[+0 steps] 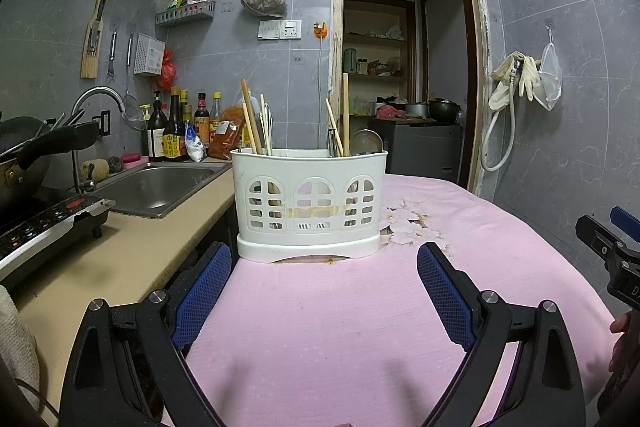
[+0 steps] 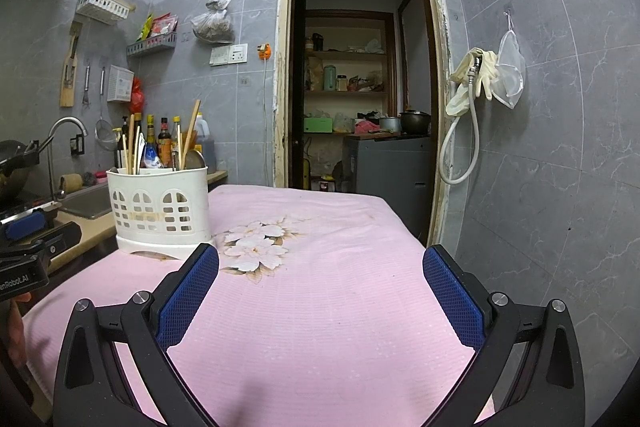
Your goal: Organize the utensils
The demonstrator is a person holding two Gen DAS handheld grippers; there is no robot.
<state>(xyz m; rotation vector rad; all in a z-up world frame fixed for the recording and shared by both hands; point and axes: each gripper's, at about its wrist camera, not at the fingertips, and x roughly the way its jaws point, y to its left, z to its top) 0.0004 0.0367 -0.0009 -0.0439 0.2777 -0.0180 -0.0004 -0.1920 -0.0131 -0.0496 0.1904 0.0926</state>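
A white plastic utensil caddy [image 1: 310, 201] with arched cut-outs in its front wall stands upright at the far left corner of a table covered by a pink cloth [image 1: 340, 327], right at the cloth's left edge where the table meets the beige kitchen counter [image 1: 120, 247]. Wooden chopsticks [image 1: 251, 123] lean in its left compartment, and more chopsticks with a metal ladle or spoon bowl [image 1: 365, 142] stand in its right compartment; the middle one looks bare from here. The cloth's printed white flower pattern [image 2: 256, 241] lies just beside the caddy toward the table's middle. The left gripper [image 1: 324, 261] hovers low over the near part of the cloth, aimed straight at the caddy, its jaws spread wide with nothing between the blue pads; the caddy sits beyond the fingertips, apart from them. The right gripper [image 2: 320, 263] hangs over the cloth further toward the table's right side, jaws likewise spread wide and empty, with the caddy off to its left front. In each wrist view the other gripper shows at the frame's edge. On the counter a steel sink [image 1: 160, 187] sits beyond an induction cooker [image 1: 48, 223], with sauce bottles [image 1: 176, 131] along the wall behind it
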